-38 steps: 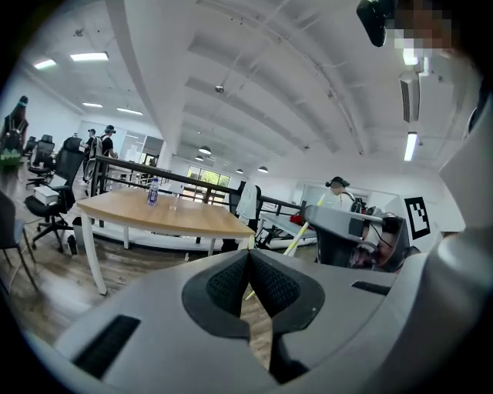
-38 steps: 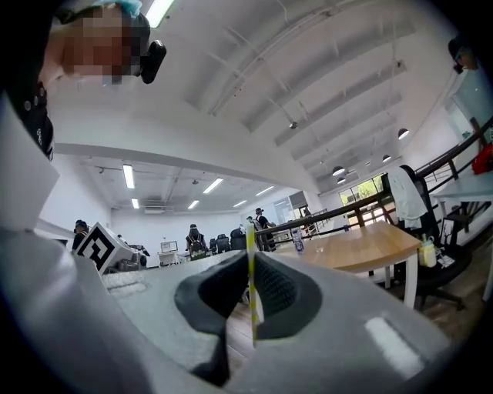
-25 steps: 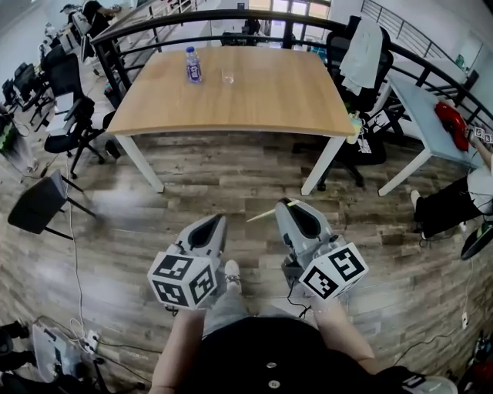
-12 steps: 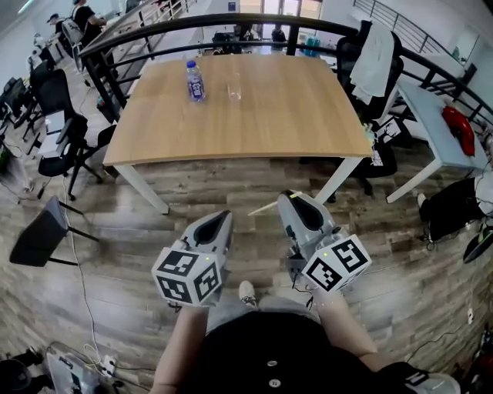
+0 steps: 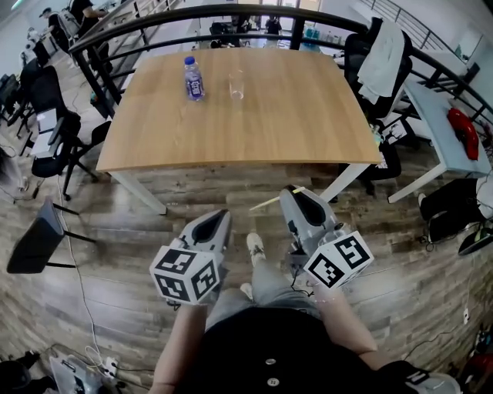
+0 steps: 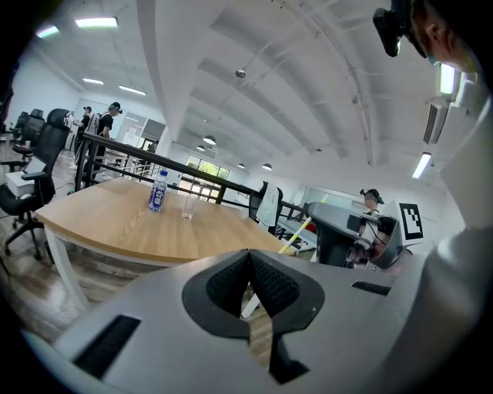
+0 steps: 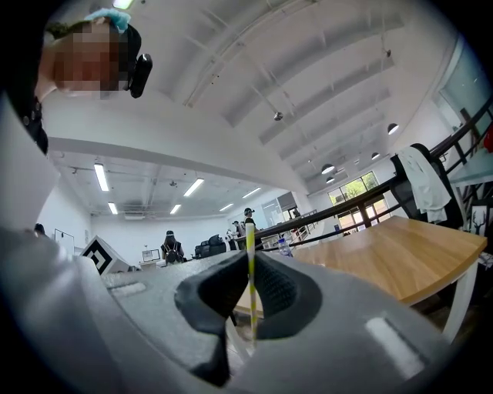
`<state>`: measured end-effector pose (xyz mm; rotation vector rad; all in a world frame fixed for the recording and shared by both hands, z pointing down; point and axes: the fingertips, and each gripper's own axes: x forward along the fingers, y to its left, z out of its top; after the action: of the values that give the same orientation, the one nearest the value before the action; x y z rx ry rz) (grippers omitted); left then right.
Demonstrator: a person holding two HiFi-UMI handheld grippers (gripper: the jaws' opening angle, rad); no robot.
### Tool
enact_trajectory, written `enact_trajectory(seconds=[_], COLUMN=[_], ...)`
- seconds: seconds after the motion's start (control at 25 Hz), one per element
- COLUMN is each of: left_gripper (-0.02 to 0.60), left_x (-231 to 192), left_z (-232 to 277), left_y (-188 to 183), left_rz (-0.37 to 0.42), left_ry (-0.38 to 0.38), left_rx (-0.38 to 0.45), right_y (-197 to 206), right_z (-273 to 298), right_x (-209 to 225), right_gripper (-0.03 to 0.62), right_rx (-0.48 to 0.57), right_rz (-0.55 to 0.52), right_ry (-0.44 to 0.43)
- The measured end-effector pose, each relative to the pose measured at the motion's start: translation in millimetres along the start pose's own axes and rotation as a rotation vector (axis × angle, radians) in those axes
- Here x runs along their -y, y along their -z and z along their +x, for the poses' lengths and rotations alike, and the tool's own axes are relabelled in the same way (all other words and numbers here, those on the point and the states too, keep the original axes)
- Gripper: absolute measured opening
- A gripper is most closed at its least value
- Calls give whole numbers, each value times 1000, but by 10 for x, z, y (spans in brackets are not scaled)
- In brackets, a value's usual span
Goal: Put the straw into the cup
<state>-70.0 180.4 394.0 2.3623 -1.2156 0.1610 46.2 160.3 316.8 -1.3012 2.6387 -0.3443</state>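
A clear glass cup stands at the far side of the wooden table, beside a water bottle. My right gripper is shut on a thin yellow-and-white straw, which sticks out to the left of its tip. In the right gripper view the straw runs upright between the pads. My left gripper is shut with nothing in it, level with the right one. Both hang over the floor, short of the table's near edge. The left gripper view shows the cup, the bottle and the straw.
Office chairs stand left of the table, and a dark chair sits on the wooden floor nearer me. A chair with a white garment and a pale desk are at the right. A black railing runs behind the table.
The table has come nearer and larger in the head view as the person walks toward it. Both grippers moved forward together, and the straw stays in the right one.
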Motion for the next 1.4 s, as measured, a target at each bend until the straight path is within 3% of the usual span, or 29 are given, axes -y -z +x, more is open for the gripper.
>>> enact_trajectory(seconds=[0.36,1.16,1.4], left_gripper=[18,18,18], left_x=[-439,-1604,-1842], left_z=[678,2620,2923], left_y=[-393,-1843,-2112], left_rz=[10,27,30], left_ry=[-31,-131,-158], left_rx=[31,90,115], right_y=[-85,-658,-726], right_z=[701,2894,3305], right_x=[602,2206,2464], right_gripper=[20,20,20], right_rx=[19,29,26], right_rz=[6,24,34], right_ry=[-26,-159,-189])
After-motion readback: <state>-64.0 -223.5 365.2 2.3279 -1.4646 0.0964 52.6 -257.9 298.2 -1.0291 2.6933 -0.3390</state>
